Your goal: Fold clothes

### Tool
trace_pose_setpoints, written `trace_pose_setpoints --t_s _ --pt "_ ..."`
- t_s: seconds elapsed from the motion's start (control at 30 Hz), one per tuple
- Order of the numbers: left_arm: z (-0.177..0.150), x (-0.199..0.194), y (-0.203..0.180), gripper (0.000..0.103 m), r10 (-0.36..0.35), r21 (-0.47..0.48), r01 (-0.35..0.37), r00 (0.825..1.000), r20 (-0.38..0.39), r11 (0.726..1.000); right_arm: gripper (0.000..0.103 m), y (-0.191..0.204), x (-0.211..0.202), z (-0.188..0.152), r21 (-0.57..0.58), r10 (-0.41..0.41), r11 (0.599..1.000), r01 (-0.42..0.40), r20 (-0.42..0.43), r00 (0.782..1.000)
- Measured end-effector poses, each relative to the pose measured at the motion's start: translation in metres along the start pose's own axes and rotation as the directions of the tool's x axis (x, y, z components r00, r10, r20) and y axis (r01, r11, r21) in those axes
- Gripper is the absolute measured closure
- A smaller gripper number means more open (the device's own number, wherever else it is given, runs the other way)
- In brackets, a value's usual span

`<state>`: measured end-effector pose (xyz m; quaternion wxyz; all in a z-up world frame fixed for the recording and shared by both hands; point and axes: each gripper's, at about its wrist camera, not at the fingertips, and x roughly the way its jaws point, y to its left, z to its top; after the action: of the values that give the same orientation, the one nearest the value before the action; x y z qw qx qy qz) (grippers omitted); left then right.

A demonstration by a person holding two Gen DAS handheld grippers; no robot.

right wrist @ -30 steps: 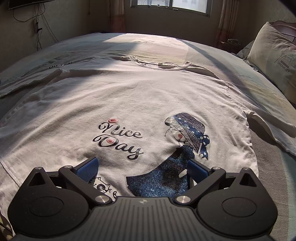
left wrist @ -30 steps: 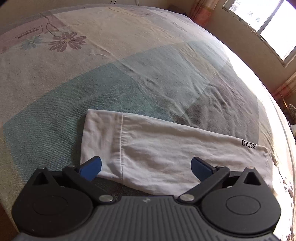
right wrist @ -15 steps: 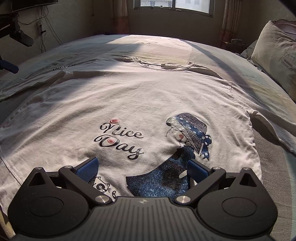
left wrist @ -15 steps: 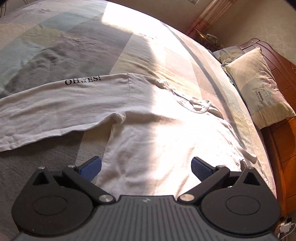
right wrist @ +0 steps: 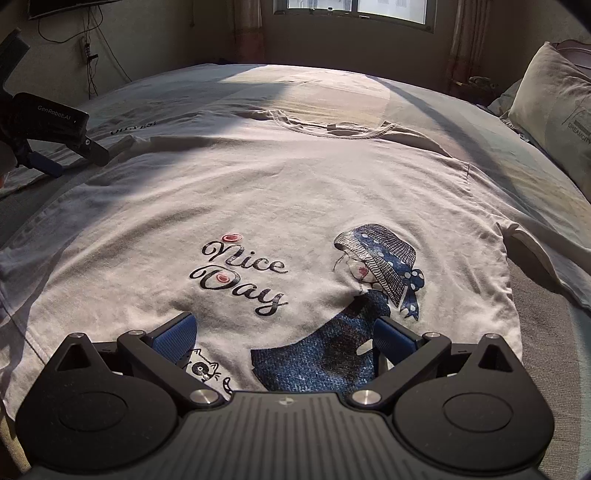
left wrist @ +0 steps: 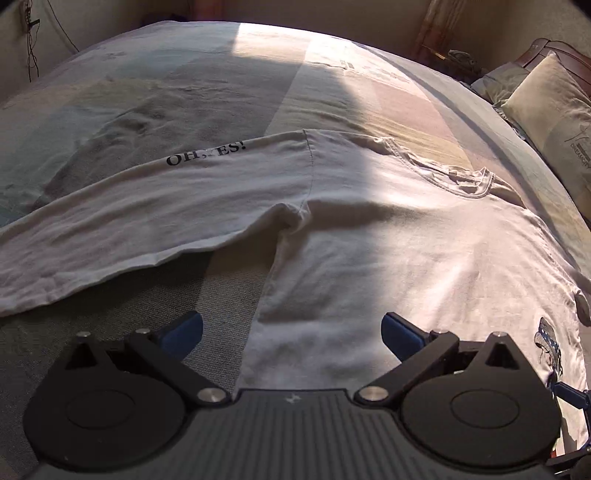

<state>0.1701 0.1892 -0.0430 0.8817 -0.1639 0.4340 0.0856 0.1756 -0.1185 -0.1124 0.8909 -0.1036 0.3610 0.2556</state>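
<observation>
Sunlight from a window point(right wrist: 352, 14) at the far wall falls in a broad band across a bed point(left wrist: 155, 92) covered with a sheet of pale colour blocks, while curtains point(right wrist: 251, 33) hang beside the glass and cables point(right wrist: 92, 48) trail down the left wall. Pillows point(right wrist: 554, 103) lean at the head of the bed on the right. Spread flat on the bed, front side up, lies a white long-sleeved shirt point(right wrist: 295, 192), its neckline point(right wrist: 332, 127) toward the window and its print point(right wrist: 243, 273) reading "Nice Day" next to a figure in a blue hat. Its sleeve point(left wrist: 147, 221), lettered "OH,YES!", stretches out to the left. Over the armpit side of the shirt hover the left tongs point(left wrist: 291, 330), tilted down, with the blue fingertips point(left wrist: 184, 330) spread wide and nothing between them; one tip is above the bare sheet and the other above the white cloth. Low over the hem end of the shirt, the right tongs point(right wrist: 282, 334) are likewise wide open and empty, their fingertips point(right wrist: 173, 332) framing the blue skirt of the print. Whether either pair touches the fabric cannot be told.
</observation>
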Motion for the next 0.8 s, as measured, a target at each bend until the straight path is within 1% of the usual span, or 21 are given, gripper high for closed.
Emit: trace_pose_setpoints --t_s 0.03,0.07,0.1,0.13,0.23,0.3,0.37,0.4,0.47,0.53,0.6,0.63,0.67,0.7,0.8 --pt "-0.009 -0.009 -0.002 0.001 -0.063 0.004 0.063 0.998 -0.007 0.998 0.0 0.0 0.0 -0.001 0.0 0.0 1.0 0.0 0.005 1.0" --pt "-0.02 -0.012 -0.004 0.001 -0.1 0.003 0.101 0.995 -0.026 0.995 0.0 0.0 0.0 -0.001 0.0 -0.001 1.0 0.001 0.01 1.0" --pt "-0.031 -0.013 -0.007 0.001 -0.133 0.0 0.133 0.99 -0.047 0.991 0.0 0.0 -0.001 -0.002 0.0 -0.001 1.0 0.001 0.015 1.0" --pt "-0.041 -0.012 -0.005 0.001 -0.145 -0.014 0.144 0.988 -0.061 0.989 0.0 0.0 -0.001 -0.003 0.0 -0.001 1.0 0.001 0.02 1.0" --pt "-0.074 -0.008 0.001 0.001 -0.17 -0.064 0.164 0.98 -0.099 0.984 0.0 0.0 -0.002 -0.005 -0.005 -0.001 1.0 0.001 0.033 0.999" --pt "-0.088 -0.018 0.01 0.001 -0.173 -0.076 0.168 0.982 -0.074 0.983 0.0 0.0 -0.002 -0.006 -0.009 0.003 1.0 -0.003 0.036 0.999" --pt "-0.094 -0.028 0.016 0.001 -0.152 -0.089 0.146 0.986 -0.064 0.985 0.0 -0.001 -0.003 -0.006 -0.01 0.003 1.0 -0.003 0.032 0.999" --pt "-0.093 -0.032 0.015 0.001 -0.129 -0.083 0.123 0.989 -0.066 0.989 0.0 0.0 -0.003 -0.006 -0.009 0.002 1.0 -0.001 0.03 1.0" --pt "-0.087 -0.038 0.004 0.001 -0.105 -0.033 0.104 0.993 -0.052 0.994 0.0 0.0 -0.003 -0.006 -0.009 -0.002 1.0 0.002 0.028 1.0" --pt "-0.081 -0.041 -0.018 0.001 -0.133 0.051 0.133 0.991 -0.002 0.99 0.0 0.0 -0.004 -0.006 -0.004 -0.002 1.0 0.002 0.025 1.0" --pt "-0.072 -0.039 -0.047 0.001 -0.191 0.144 0.182 0.98 0.051 0.973 0.0 -0.001 -0.003 -0.006 0.006 0.001 1.0 -0.001 0.021 1.0" --pt "-0.068 -0.036 -0.059 0.001 -0.217 0.177 0.203 0.974 0.065 0.963 0.0 -0.002 -0.003 -0.006 0.011 0.003 1.0 -0.003 0.019 1.0" --pt "-0.063 -0.028 -0.078 0.001 -0.252 0.221 0.23 0.965 0.075 0.948 0.0 -0.002 -0.003 -0.006 0.013 0.003 1.0 -0.003 0.019 1.0" --pt "-0.058 -0.02 -0.091 0.001 -0.268 0.248 0.242 0.96 0.077 0.938 0.0 -0.002 -0.003 -0.006 0.013 0.003 1.0 -0.003 0.02 1.0" --pt "-0.044 0.015 -0.132 0.001 -0.257 0.313 0.216 0.962 0.097 0.925 0.0 -0.001 -0.003 -0.007 0.012 0.001 1.0 -0.001 0.025 1.0"
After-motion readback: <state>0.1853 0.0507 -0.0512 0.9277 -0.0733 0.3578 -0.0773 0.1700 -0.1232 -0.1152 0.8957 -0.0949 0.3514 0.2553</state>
